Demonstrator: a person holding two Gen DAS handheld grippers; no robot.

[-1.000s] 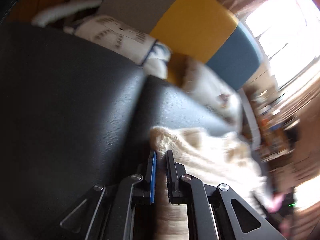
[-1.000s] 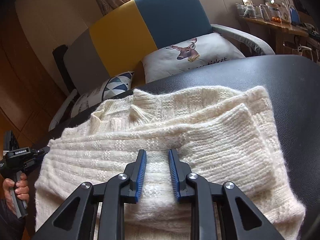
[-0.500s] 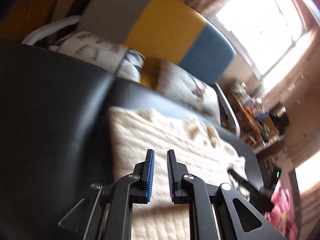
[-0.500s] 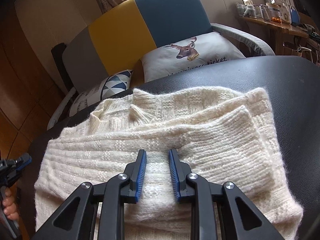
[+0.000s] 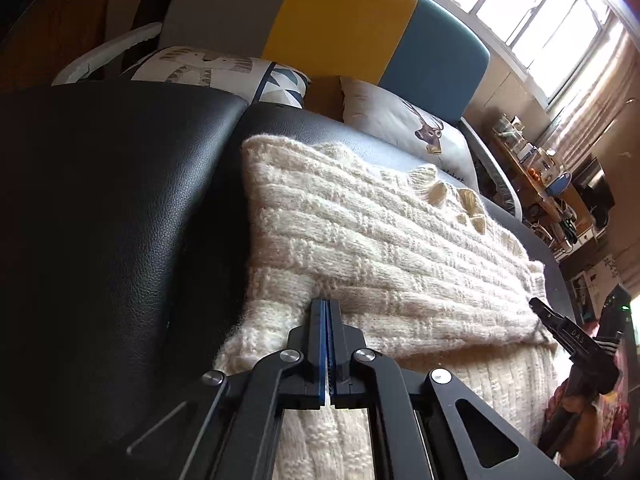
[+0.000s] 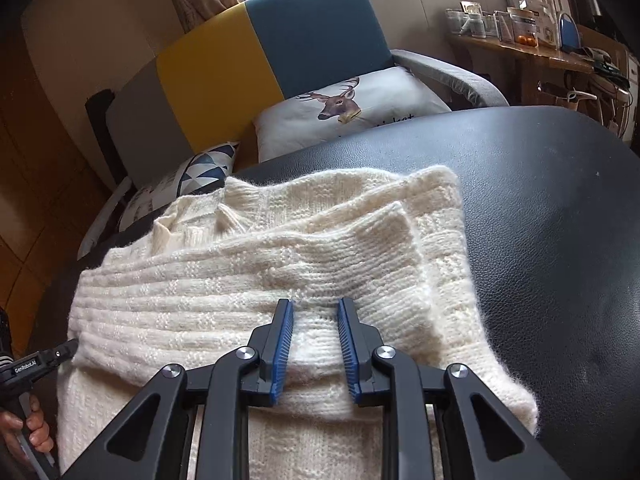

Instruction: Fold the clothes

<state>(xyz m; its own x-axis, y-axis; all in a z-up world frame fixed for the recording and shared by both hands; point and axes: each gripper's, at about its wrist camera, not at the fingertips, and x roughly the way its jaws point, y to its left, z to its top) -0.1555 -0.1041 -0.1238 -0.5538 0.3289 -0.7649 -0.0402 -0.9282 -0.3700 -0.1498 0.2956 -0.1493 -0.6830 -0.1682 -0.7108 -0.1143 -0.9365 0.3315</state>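
Cream knit sweater (image 6: pixel 248 280) lay folded in layers on black padded surface (image 6: pixel 560 216) | left gripper (image 5: pixel 327 308) pinched shut at near fold | right gripper (image 6: pixel 314 312) parted over fold | judged soft, bulky, stretchy; best gripped at thick folded edge

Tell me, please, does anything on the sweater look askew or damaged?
Nothing looks damaged. The cream sweater lies folded on the black cushion; only its top layer sits slightly crooked near the right edge.

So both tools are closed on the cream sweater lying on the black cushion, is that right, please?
Not quite: only the left tool is closed on the cream sweater. The right wrist view shows the right tool open over it. It does lie on the black cushion.
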